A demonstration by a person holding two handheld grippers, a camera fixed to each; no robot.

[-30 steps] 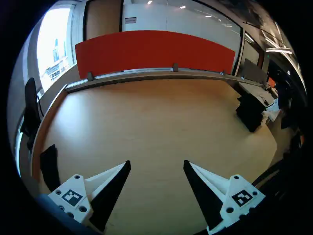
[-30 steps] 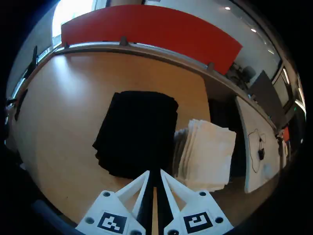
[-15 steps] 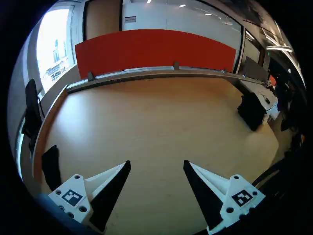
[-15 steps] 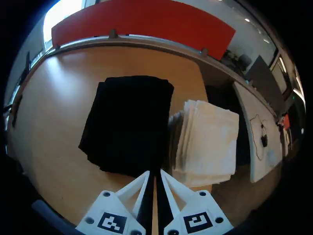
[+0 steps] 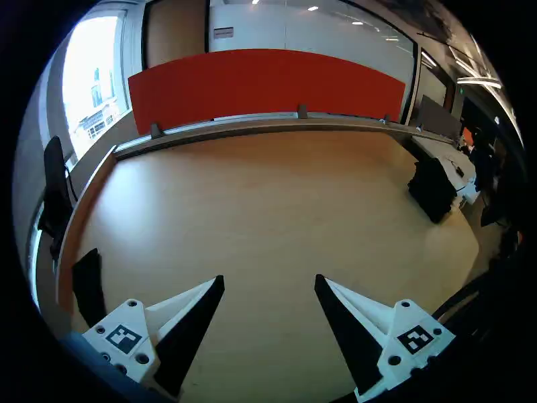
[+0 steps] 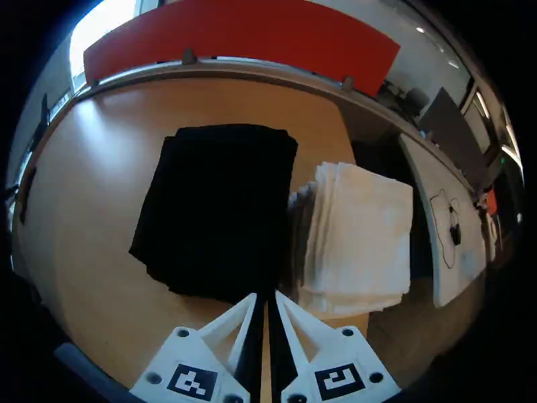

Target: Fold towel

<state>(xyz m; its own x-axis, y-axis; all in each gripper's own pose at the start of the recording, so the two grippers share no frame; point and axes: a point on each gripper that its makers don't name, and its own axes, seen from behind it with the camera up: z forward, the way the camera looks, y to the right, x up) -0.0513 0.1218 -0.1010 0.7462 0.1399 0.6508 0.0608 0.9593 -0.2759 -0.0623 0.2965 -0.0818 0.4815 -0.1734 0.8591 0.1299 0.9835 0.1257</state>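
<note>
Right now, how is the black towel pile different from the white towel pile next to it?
The black towel pile is dark; the white towel pile is pale. In the right gripper view, the black towel pile lies to the left, well onto the wooden table, while the white towel pile lies to the right, by the table's edge. The white towel pile's layers show clearly along its side; the black towel pile's are hard to make out. Both are folded, flat and side by side.

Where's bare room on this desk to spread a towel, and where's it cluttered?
Free: the table between the red divider and the open left gripper, and the strip left of the black towels. Crowded: the right end, where black towels and white towels sit side by side ahead of the shut right gripper.
</note>
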